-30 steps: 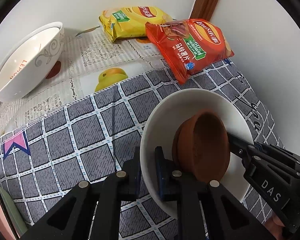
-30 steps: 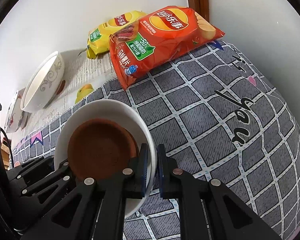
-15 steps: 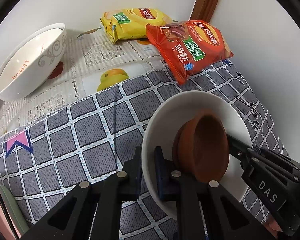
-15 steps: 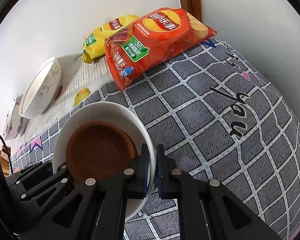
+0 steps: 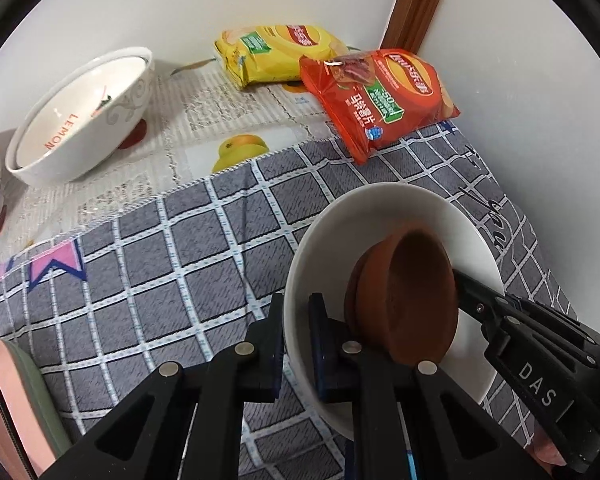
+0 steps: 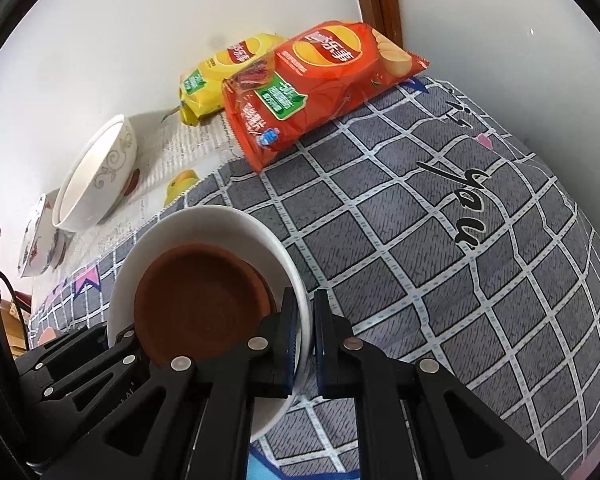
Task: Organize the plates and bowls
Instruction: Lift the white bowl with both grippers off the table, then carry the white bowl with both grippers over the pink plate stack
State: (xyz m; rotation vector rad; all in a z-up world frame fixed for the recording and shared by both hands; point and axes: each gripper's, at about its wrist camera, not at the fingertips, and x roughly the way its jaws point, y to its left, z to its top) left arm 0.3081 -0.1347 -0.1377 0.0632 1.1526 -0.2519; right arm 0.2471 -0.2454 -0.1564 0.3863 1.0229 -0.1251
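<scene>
Surface: grey checked cloth [image 5: 172, 264], pale fruit-print cloth [image 5: 236, 120] beyond. Ahead-left: white patterned bowl [image 5: 80, 116]. Ahead: yellow [image 5: 276, 52] and red crisp bags [image 5: 380, 92].

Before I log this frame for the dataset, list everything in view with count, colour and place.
Round white ceramic plate: one, white, gripped at both rims over the checked cloth.
Brown terracotta saucer: one, brown, in the white plate.
White patterned bowls: apparently two nested, white, back left.
Small painted bowl: one, white with red and blue, far left.
Yellow crisp bag: one, by the wall.
Red crisp bag: one, beside the yellow one.
Grey checked cloth: one, on the table.
Fruit-print mat: one, pale, behind the cloth.
Left gripper: black, shut on the plate.
Right gripper: black, shut on the plate.
</scene>
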